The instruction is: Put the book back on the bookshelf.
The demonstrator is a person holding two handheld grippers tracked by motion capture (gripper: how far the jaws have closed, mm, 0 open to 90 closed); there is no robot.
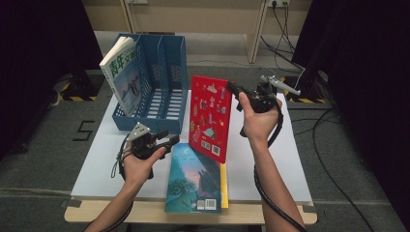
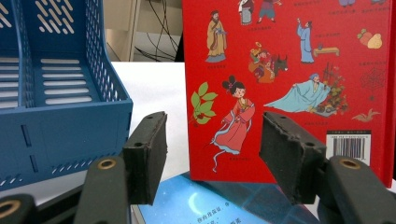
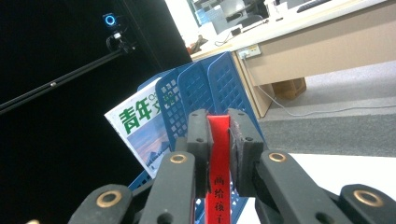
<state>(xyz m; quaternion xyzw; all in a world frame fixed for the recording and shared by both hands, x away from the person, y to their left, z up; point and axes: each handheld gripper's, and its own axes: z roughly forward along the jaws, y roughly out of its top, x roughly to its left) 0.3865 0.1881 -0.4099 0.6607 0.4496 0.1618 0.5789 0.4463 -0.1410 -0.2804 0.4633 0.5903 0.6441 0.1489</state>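
Three books are showing: the red book (image 1: 210, 117), pinched at its spine by the right gripper (image 1: 240, 94), is standing upright beside the blue rack (image 1: 164, 72). One is leaning inside the rack and one is lying at the table's (image 1: 270, 164) near edge. The left gripper (image 1: 169, 139) is hovering wide and empty in open room before the rack.

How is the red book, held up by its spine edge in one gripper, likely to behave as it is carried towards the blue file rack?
The red book looks like a stiff hardback, so it probably stays flat rather than drooping. The right gripper pinches only its narrow spine, so the book may pivot or swing. Its glossy cover could slip between the pads. The left gripper stands open nearby and could steady it.
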